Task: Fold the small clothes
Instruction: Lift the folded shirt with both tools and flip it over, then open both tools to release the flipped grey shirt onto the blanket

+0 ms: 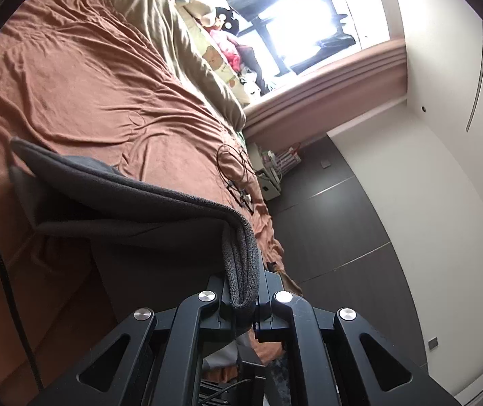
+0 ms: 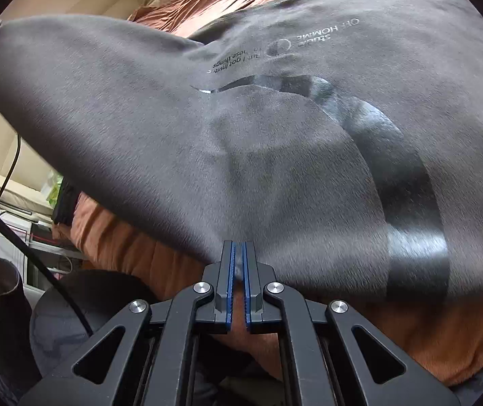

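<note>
Left gripper (image 1: 241, 299) clamped almost fully closed on a thick ribbed hem of a dark grey garment (image 1: 133, 199), lifted clear of the bedding, cloth draping away to the left in a folded, hanging sheet. Right gripper (image 2: 238, 264) pinched completely closed on the near edge of the same grey garment (image 2: 241, 128), blue-edged pads pressed against a thin fold of fabric. Beyond the right pads, garment spread wide and raised toward the left side, with a curved glossy printed band (image 2: 407, 182) and small upside-down lettering (image 2: 275, 47) on its surface. Underneath and all around, a rumpled rust-orange bedspread (image 1: 82, 81). Further out in the left wrist view: a beige pillow (image 1: 160, 23) along the far edge of the bed, a coiled black cable (image 1: 231, 165) lying on the bedspread near the bed's edge, a bright window (image 1: 295, 13) with a pinkish curtain (image 1: 336, 84) beside it, dark wall panels (image 1: 336, 223) below a white ceiling.
</note>
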The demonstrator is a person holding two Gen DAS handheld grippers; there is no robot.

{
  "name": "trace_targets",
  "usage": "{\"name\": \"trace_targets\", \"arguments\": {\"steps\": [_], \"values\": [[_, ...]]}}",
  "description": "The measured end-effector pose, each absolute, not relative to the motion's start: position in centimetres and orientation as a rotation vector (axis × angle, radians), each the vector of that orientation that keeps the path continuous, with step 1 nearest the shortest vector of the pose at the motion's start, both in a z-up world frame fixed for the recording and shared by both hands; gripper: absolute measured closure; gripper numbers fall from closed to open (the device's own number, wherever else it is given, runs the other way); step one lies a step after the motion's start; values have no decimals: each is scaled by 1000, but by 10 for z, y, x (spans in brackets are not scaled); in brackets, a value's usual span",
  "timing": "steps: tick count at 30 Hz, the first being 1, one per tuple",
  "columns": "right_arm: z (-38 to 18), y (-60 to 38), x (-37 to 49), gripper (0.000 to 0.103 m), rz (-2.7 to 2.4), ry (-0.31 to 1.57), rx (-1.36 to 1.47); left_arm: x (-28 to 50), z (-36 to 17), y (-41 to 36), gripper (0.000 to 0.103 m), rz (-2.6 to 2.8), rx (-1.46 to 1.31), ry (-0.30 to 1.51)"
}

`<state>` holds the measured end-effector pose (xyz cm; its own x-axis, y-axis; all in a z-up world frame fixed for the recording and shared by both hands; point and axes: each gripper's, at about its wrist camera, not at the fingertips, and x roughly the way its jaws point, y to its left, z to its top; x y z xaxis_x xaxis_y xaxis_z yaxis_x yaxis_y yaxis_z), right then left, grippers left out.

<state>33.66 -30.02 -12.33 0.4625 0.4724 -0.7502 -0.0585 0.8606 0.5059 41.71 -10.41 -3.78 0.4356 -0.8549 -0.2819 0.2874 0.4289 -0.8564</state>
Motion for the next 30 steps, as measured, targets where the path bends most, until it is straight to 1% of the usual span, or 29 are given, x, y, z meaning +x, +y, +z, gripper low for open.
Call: {"name": "trace_targets", "arguments": {"steps": [4, 6, 9, 11, 12, 13, 14, 20, 30], "values": [[-108, -315, 328, 103, 312, 997, 438, 417, -28, -131, 97, -847, -766, 832], [-95, -329, 318, 99, 300, 953, 451, 416, -22, -144, 97, -861, -730, 839], [-81, -352, 303, 97, 274, 896, 484, 417, -18, -169, 97, -881, -679, 858], [-72, -371, 291, 83, 257, 859, 517, 417, -17, -185, 97, -892, -654, 879], [-70, -377, 285, 64, 245, 848, 523, 416, -16, -194, 97, -901, -637, 887], [-66, -385, 278, 47, 225, 829, 525, 415, -16, -201, 97, -908, -622, 892], [-64, -392, 270, 44, 211, 806, 525, 413, -17, -209, 97, -916, -607, 899], [-54, -422, 236, 44, 163, 747, 537, 399, -27, -261, 97, -964, -512, 965], [-48, -466, 198, 44, 102, 772, 547, 376, -52, -344, 97, -1022, -360, 1075]]}}
